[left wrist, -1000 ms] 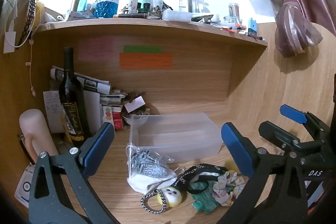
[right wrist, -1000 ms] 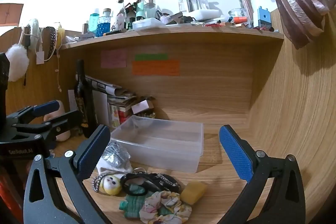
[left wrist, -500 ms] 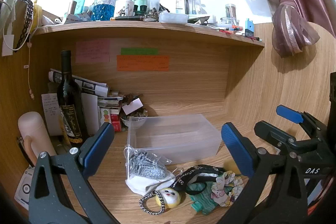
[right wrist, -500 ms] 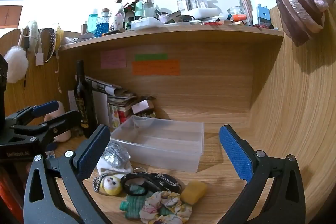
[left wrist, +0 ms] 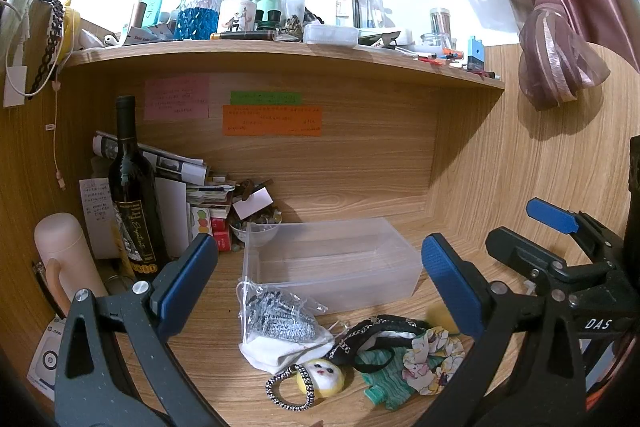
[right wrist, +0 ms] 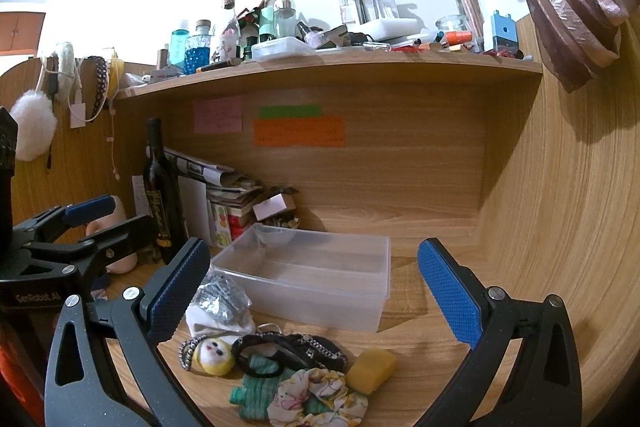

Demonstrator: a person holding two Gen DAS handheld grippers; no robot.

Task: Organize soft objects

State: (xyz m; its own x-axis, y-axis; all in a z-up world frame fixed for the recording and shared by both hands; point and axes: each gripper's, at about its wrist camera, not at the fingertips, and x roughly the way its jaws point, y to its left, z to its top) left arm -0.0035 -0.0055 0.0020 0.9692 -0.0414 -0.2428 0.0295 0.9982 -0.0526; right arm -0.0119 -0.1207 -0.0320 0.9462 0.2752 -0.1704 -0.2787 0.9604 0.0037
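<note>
Barely begun: clear plastic bin (right wrist: 316,279) empty at twelve o'clock, floral scrunchie (right wrist: 316,393) and yellow sponge (right wrist: 371,370) unsorted, left gripper (left wrist: 320,283) and right gripper (right wrist: 314,287) wide, holding nothing.

Right hand-held gripper (right wrist: 314,283) agape above soft pile (right wrist: 288,367); clear bin (right wrist: 320,291) behind.

A clear rectangular plastic bin (right wrist: 316,279) sits on the wooden surface (right wrist: 424,355). Before it lie a yellow sponge block (right wrist: 372,371), a floral fabric scrunchie (right wrist: 316,395), and a round yellow plush face (right wrist: 212,351). A dark glass wine bottle (left wrist: 132,195) stands to the bin's left.
</note>
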